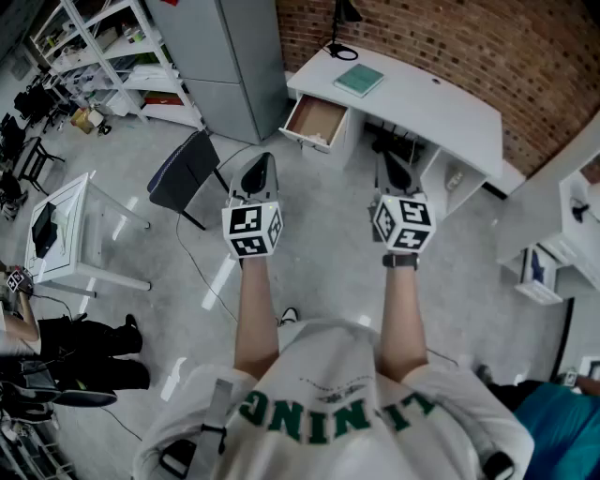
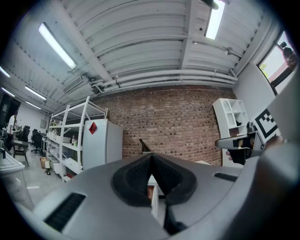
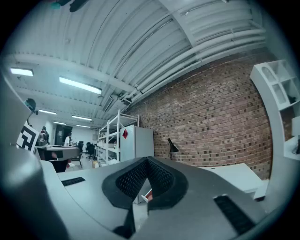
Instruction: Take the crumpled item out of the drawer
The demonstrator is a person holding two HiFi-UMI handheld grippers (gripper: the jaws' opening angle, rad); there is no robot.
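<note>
A white desk (image 1: 441, 108) stands against the brick wall, and its drawer (image 1: 316, 121) at the left end is pulled open. The inside looks brown; I cannot make out a crumpled item in it from here. Both grippers are held in the air over the floor, well short of the desk. My left gripper (image 1: 258, 169) (image 2: 151, 157) has its jaws together with nothing between them. My right gripper (image 1: 394, 167) (image 3: 146, 162) is likewise shut and empty. A sliver of the drawer (image 3: 146, 194) shows through the gap below the right jaws.
A teal book (image 1: 358, 80) and a black lamp (image 1: 342, 19) sit on the desk. A grey cabinet (image 1: 230, 56) stands left of the drawer, and a black chair (image 1: 183, 173) is on the floor near the left gripper. A small white table (image 1: 66, 230) is further left, white shelving (image 1: 567, 234) at the right.
</note>
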